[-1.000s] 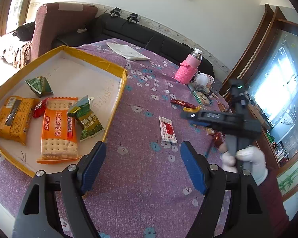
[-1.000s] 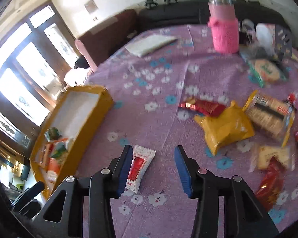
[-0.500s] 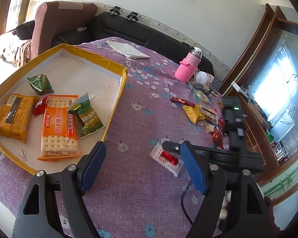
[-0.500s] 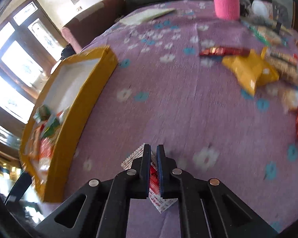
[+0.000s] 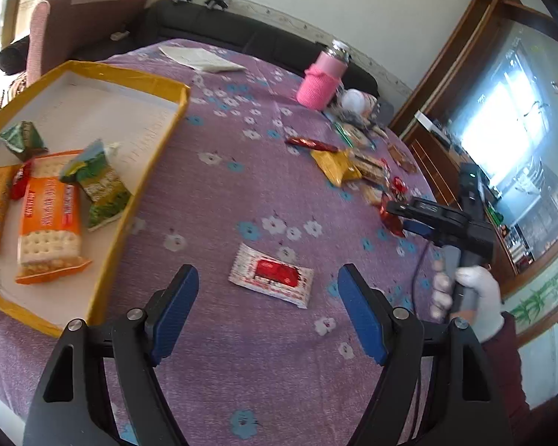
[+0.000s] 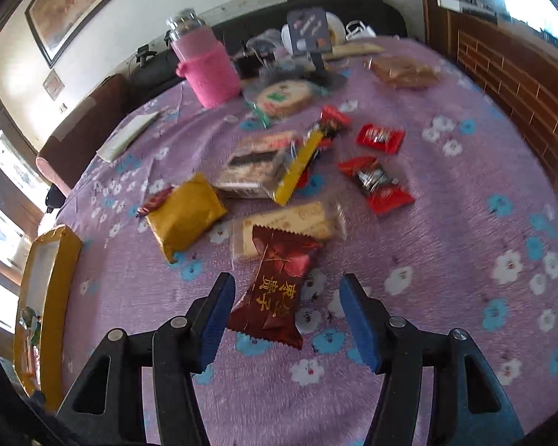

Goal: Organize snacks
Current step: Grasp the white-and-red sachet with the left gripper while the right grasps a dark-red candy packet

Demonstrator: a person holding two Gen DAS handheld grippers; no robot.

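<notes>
My left gripper (image 5: 268, 308) is open and empty, just behind a white-and-red sachet (image 5: 272, 274) lying flat on the purple cloth. To its left the yellow-rimmed tray (image 5: 145, 171) holds an orange cracker pack (image 5: 50, 219), green packets (image 5: 100, 186) and other snacks. My right gripper (image 6: 286, 316) is open, with a dark red snack packet (image 6: 275, 286) lying between its fingers on the cloth. It also shows at the right of the left wrist view (image 5: 409, 219). Loose snacks lie beyond: a yellow packet (image 6: 184, 215), a clear biscuit pack (image 6: 290, 223), red candies (image 6: 381, 182).
A pink-sleeved bottle (image 6: 208, 70) stands at the back of the table, with a card stand (image 6: 310, 33) and a round biscuit pack (image 6: 284, 96) near it. A paper (image 5: 201, 59) lies at the far edge. A dark sofa (image 5: 241, 37) runs behind the table.
My right gripper let go of the white-and-red sachet in front of my left gripper, opened, and swung right to the snack pile, over the dark red packet. My left gripper stayed open.
</notes>
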